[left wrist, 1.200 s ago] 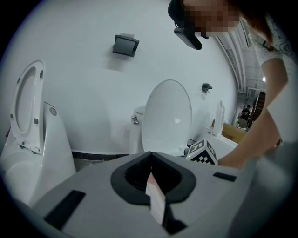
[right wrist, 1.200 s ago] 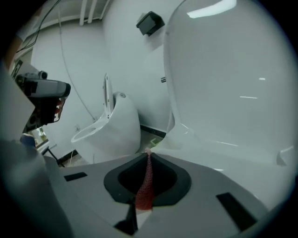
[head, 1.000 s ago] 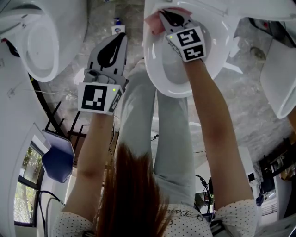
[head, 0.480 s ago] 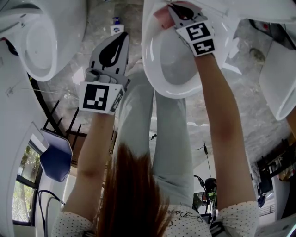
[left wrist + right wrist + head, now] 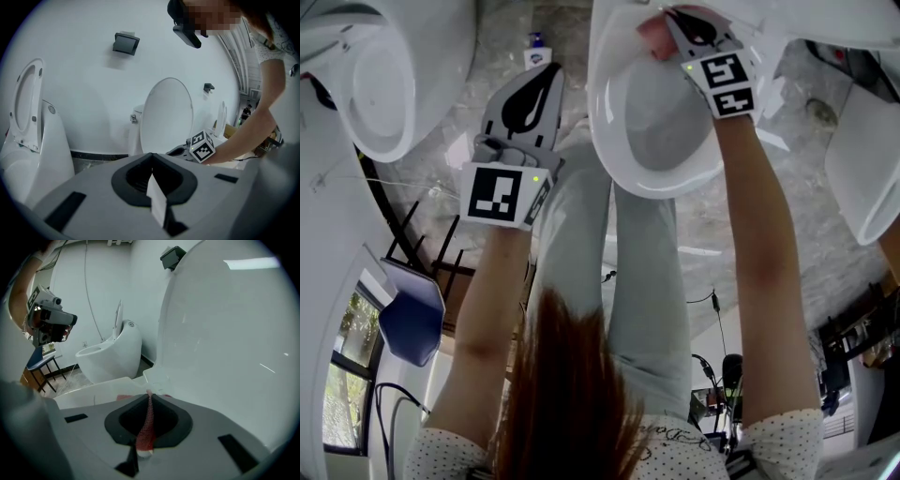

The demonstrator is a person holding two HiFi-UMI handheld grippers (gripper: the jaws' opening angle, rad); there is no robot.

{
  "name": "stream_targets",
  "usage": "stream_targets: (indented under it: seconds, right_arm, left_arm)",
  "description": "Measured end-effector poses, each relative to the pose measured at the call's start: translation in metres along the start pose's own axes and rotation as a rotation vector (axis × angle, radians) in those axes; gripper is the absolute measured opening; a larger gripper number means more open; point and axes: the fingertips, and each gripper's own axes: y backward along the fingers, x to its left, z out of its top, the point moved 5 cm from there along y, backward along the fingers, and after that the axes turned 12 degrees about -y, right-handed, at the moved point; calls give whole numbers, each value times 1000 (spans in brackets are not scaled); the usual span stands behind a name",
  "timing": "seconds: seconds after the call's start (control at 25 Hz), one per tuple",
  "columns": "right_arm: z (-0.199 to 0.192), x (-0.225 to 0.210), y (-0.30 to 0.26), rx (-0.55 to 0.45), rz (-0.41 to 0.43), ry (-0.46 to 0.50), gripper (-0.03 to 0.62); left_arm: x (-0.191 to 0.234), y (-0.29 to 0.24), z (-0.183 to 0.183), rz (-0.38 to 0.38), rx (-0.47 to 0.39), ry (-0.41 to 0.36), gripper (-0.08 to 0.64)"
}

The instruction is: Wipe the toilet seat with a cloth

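My right gripper (image 5: 673, 21) has its jaws pinched tight on the cloth (image 5: 651, 39). A reddish, knit-looking fold of it runs up the slot between them, and a little bunches out past the tips. That loose end lies against the toilet seat (image 5: 602, 112) at its far end, right under my fingertips, where the seat meets the raised lid (image 5: 225, 333). The lid stands upright just beyond and to the right of these fingers, filling most of what they face. The open bowl lies behind them, toward my wrist.

My left gripper (image 5: 546, 77) has its jaws brought together with nothing between them — it holds no cloth and touches no part of the toilet. It hangs off to the left of the bowl, apart from the seat, over the mottled stone floor (image 5: 497, 37). Just ahead of its tips a small bottle (image 5: 536, 52) stands on that floor. Further to its left sits a second toilet (image 5: 384, 84), also with its lid up. A blue chair (image 5: 412, 323) stands back behind this hand, near my elbow. Looking along the left jaws, the lid rises straight ahead, with my other gripper's marker cube low at its right.
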Motion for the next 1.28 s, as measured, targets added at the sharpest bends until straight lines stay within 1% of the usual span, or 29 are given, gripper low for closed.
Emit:
stream_targets:
  seconds: [0.36, 0.6, 0.8, 0.96, 1.16, 1.2, 1.28]
  right_arm:
    - [-18, -20, 21, 77, -25, 63, 23]
    - [-44, -41, 48, 174, -59, 108, 23]
    - [-69, -44, 62, 273, -84, 125, 23]
    - [-75, -46, 66, 316, -110, 69, 23]
    - [-86, -50, 77, 418, -153, -19, 23]
    - [-90, -51, 80, 434, -165, -56, 23]
    - [-99, -52, 90, 463, -181, -185, 23]
  left_arm:
    - [-3, 3, -1, -2, -5, -3, 2]
    - [-10, 3, 1, -5, -7, -7, 2]
    - [-18, 2, 5, -22, -7, -17, 2]
    - [-23, 3, 11, -31, -9, -30, 2]
    - [-23, 11, 23, -26, -17, -40, 2]
    - [-22, 13, 26, -25, -20, -42, 2]
    - [-22, 19, 32, -23, -25, -46, 2]
